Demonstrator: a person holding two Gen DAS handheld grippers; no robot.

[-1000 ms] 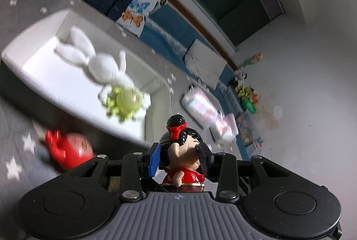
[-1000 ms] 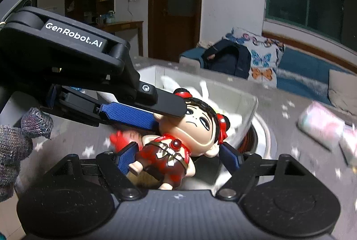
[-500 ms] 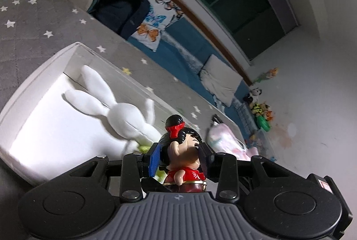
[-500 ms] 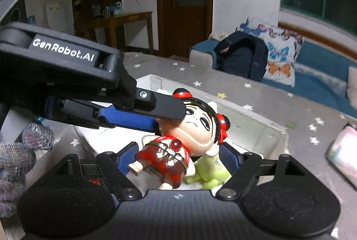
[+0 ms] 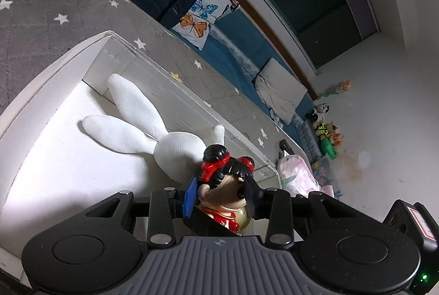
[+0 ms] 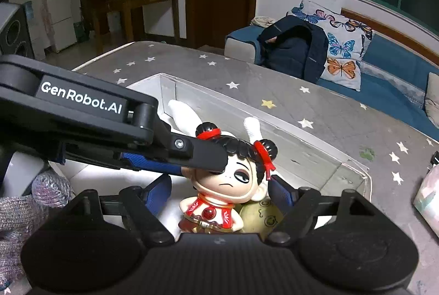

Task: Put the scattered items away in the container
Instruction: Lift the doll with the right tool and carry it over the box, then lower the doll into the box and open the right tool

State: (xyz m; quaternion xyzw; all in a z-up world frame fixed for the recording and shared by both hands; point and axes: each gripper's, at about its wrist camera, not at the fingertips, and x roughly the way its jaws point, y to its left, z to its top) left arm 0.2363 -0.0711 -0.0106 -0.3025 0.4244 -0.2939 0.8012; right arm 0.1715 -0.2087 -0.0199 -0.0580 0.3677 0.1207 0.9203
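1. Left gripper: its 2 blue-padded fingers are clenched on the head of the doll figurine, a black-haired figure with red hair ties and a red costume; the right wrist view shows the same gripper reaching in from the left, its fingers pressed against the side of the doll figurine.
2. Right gripper: its jaws stand spread, 1 finger on each side of the doll's body; contact with the doll cannot be told.
3. White container: a shallow rectangular box with a clear far wall, resting on the grey star-patterned cover. The doll is held over its near end.
4. White plush rabbit: lies flat inside the container, ears pointing toward the far corner.
5. Yellow-green toy: sits in the container just beside the doll's body, partly hidden.
6. Pink-and-white packet: lies on the cover outside the container, beyond its far corner.
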